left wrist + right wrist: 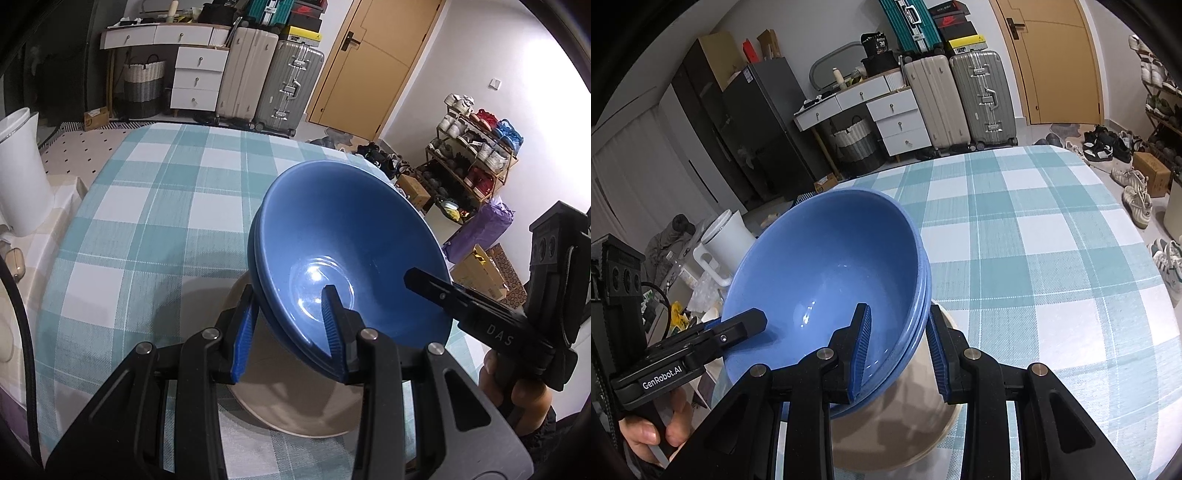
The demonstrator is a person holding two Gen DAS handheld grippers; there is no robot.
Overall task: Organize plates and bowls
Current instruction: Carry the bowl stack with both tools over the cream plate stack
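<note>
Both grippers clamp the stacked blue bowls [343, 243] by opposite rims: the left gripper [291, 332] at about 7 o'clock, the right gripper [899, 350] at about 5 o'clock, jaws closed on the rim. The stack hangs just over the beige plate [295, 413] on the checked tabletop [147, 206]. To land well, lower both sides evenly, keep the bowls level, center on the plate, then release together.

2 blue bowls [351, 236] stacked, 1 beige plate [295, 406], 2 claws [288, 332] [899, 350], 1 bench [147, 221], 2 upright suitcases [288, 85], 1 door [369, 62].
</note>
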